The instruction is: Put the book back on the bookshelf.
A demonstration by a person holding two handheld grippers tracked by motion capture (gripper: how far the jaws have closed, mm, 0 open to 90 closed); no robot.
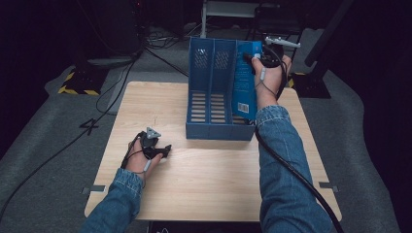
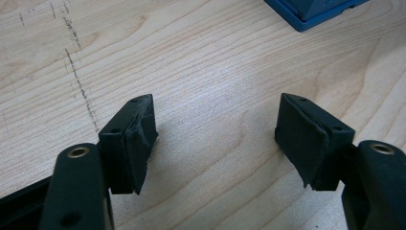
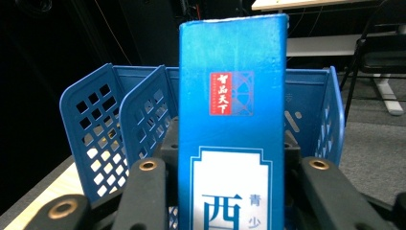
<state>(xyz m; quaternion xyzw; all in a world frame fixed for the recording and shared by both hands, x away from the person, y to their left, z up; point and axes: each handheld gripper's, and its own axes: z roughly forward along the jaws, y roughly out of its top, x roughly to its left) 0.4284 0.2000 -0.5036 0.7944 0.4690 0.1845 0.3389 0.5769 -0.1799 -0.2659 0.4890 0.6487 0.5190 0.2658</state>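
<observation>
A blue three-slot file rack (image 1: pixel 212 97) stands on the far half of the wooden table (image 1: pixel 209 184). A blue book (image 1: pixel 244 82) with a white label is in the rack's right-hand slot, leaning a little. My right gripper (image 1: pixel 256 59) is shut on the book's upper end. In the right gripper view the book (image 3: pixel 232 96) rises between the jaws of the right gripper (image 3: pixel 232 160), with the rack's perforated dividers (image 3: pixel 143 120) behind it. My left gripper (image 1: pixel 165 150) rests low over the table's left side, open and holding nothing. In the left gripper view the left gripper (image 2: pixel 215 139) shows bare wood between its pads.
The rack's front corner (image 2: pixel 311 12) lies beyond the left gripper. Cables (image 1: pixel 111 92) run across the grey floor at the left, past a black-and-yellow striped base (image 1: pixel 77 82). A dark stand (image 1: pixel 316 77) sits just off the table's far right corner.
</observation>
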